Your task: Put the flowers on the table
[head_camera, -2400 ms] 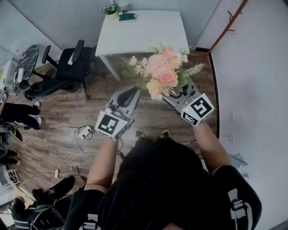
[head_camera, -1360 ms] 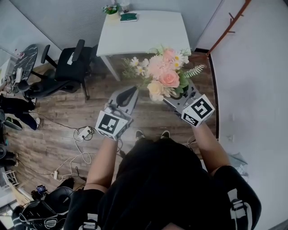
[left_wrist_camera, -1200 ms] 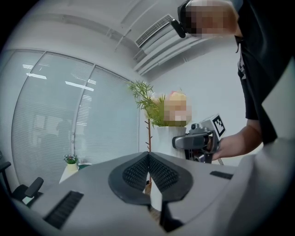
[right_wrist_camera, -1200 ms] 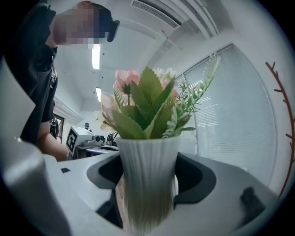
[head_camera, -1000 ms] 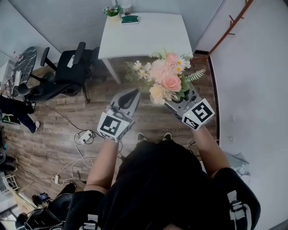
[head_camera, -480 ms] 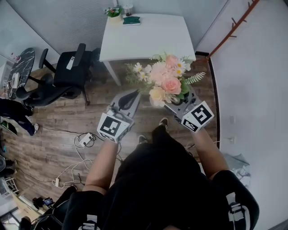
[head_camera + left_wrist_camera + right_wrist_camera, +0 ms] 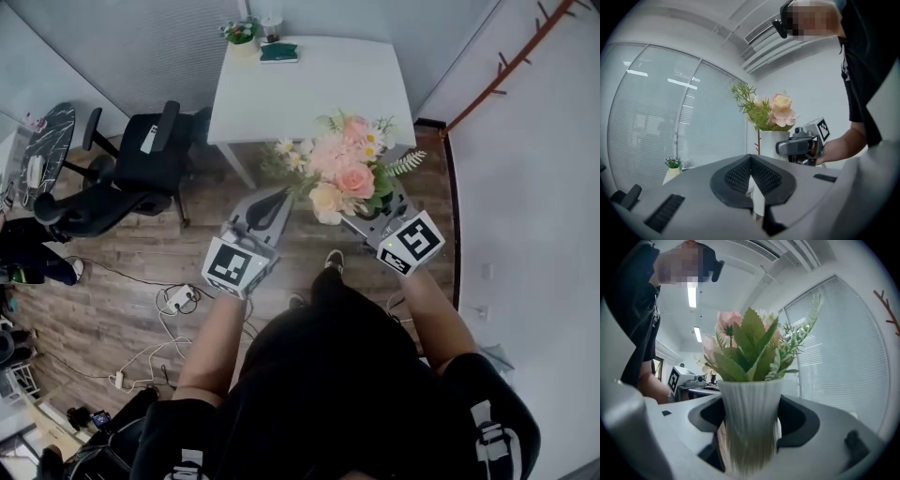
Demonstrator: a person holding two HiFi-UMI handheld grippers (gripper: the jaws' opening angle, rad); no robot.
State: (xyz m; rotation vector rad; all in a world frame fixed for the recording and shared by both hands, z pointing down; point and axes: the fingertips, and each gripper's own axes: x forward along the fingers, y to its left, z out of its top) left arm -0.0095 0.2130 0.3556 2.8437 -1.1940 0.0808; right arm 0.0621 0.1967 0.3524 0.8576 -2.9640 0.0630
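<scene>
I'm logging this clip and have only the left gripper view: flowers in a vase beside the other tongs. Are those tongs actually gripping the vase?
Observer: Yes. The right gripper view shows the vase between the right tongs, both jaws pressed against its sides.
Operator: Where is the table?
Observer: In the head view a white table stands straight ahead, with the flowers showing against its near edge.
Operator: Anything on it?
Observer: A flat dark green thing lies at the far edge, beside a small potted plant.
</scene>
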